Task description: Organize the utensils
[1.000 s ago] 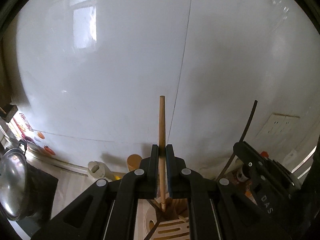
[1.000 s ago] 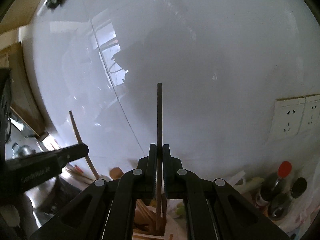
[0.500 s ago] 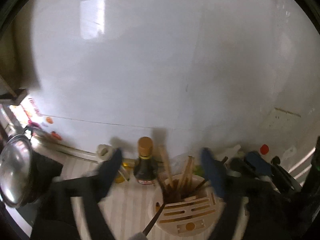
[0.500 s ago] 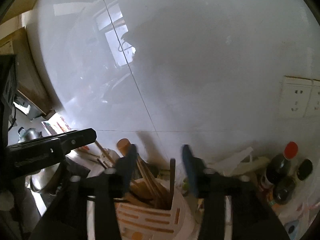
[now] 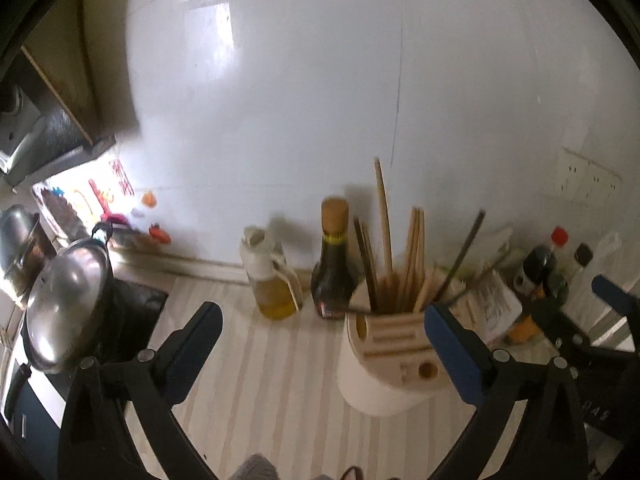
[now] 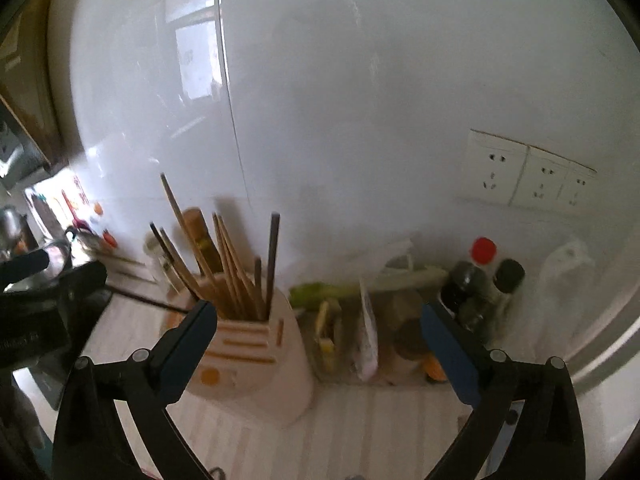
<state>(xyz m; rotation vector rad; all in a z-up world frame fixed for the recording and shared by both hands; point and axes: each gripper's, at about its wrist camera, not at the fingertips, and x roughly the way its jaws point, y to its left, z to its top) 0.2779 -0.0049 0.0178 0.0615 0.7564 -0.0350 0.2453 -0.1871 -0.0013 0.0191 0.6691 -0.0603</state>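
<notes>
A cream utensil holder [image 5: 384, 364] stands on the striped counter [image 5: 260, 380] with several wooden and dark chopsticks [image 5: 412, 256] upright in it. My left gripper [image 5: 322, 318] hovers just in front of it, its jaws opening wide with nothing between the pads. In the right wrist view the same holder [image 6: 248, 364] and chopsticks [image 6: 234, 264] sit at lower left. My right gripper [image 6: 318, 318] is beside the holder, its jaws also opening and empty. Each gripper shows in the other's view: the right gripper [image 5: 612, 292] at the right edge, the left gripper [image 6: 52, 292] at the left edge.
A dark sauce bottle [image 5: 335, 268] and an oil bottle [image 5: 272, 280] stand behind the holder by the white wall. A steel pot lid [image 5: 66, 296] is on the left. Right of the holder lie packets [image 6: 368, 328], greens and dark bottles [image 6: 476, 280], under wall sockets [image 6: 528, 176].
Both grippers were shut on a chopstick each; they have let go and spread wide. The chopsticks now stand in the holder, and both grippers have drawn back and tipped down.
</notes>
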